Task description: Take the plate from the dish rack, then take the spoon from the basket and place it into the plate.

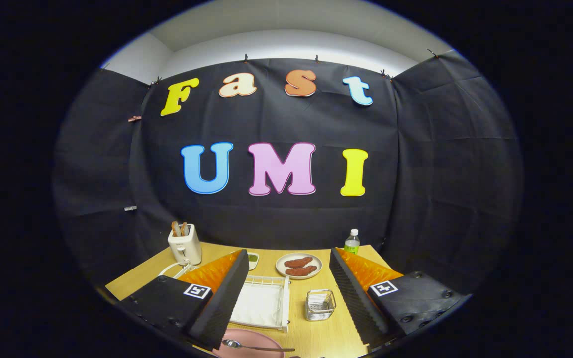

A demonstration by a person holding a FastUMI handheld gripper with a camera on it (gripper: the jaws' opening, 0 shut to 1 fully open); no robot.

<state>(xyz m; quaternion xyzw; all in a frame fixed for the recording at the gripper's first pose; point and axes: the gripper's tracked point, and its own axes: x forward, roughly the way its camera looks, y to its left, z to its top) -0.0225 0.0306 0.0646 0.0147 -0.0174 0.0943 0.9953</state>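
A pink plate [249,343] lies on the wooden table [316,338] close under my left finger, with a metal spoon [251,346] resting across it. Beyond the plate stands the white dish rack [266,303], holding nothing. A small wire basket [320,304] sits to the right of the rack, between my fingers. My gripper [289,298] is open, raised over the table, and nothing is between its fingers.
A white toaster [185,243] with bread slices stands at the far left. A beige plate with two reddish-brown food pieces [299,266] lies beyond the rack. A small green-filled dish [252,258] and a clear bottle [351,241] sit near the back wall.
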